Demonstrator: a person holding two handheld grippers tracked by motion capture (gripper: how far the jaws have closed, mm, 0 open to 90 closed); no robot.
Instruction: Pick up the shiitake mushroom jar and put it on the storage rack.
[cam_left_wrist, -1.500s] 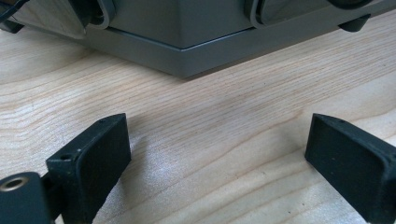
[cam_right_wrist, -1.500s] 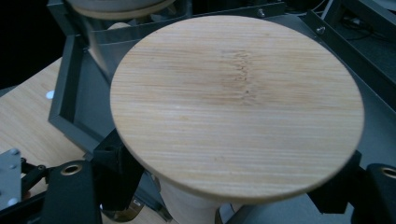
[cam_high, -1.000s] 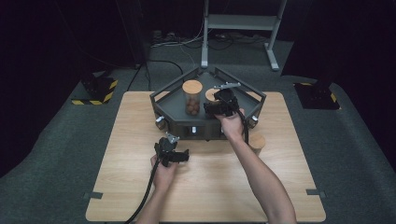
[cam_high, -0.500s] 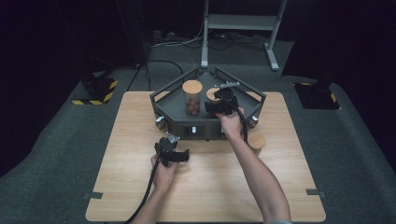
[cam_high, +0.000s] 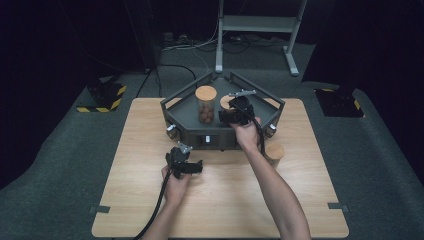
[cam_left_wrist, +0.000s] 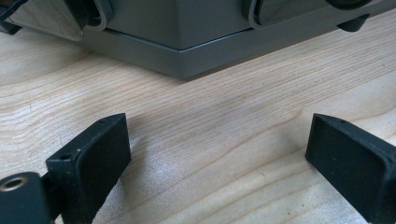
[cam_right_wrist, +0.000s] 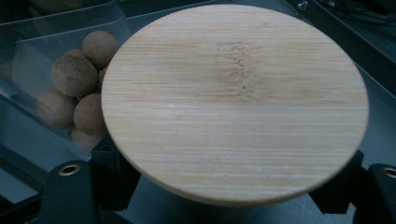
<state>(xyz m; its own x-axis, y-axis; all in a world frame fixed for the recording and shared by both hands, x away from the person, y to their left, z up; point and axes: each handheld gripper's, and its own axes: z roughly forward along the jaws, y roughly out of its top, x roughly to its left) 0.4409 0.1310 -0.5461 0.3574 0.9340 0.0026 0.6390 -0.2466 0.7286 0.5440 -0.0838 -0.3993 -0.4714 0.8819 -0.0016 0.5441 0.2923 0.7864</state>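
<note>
A dark grey five-sided tray (cam_high: 176, 111) stands at the back of the wooden table. Inside it stands a clear jar of brown balls (cam_high: 205, 106) with a round wooden lid. Beside it is a second wooden-lidded jar (cam_high: 225, 102), and my right gripper (cam_high: 231, 111) is shut on it just below the lid. In the right gripper view that lid (cam_right_wrist: 233, 102) covers the space between the jaws of the right gripper (cam_right_wrist: 224, 198). The jaws have just eased open a trifle, with the jar still between them. My left gripper (cam_high: 181, 154) rests open on the table before the tray, its jaws (cam_left_wrist: 219, 158) wide with nothing between them.
A third wooden-lidded jar (cam_high: 274, 151) stands on the table (cam_high: 125, 165) just right of the tray's front corner. The tray's front face carries round knobs (cam_high: 171, 131). A metal stand (cam_high: 260, 22) and yellow-black blocks (cam_high: 102, 96) sit on the floor beyond.
</note>
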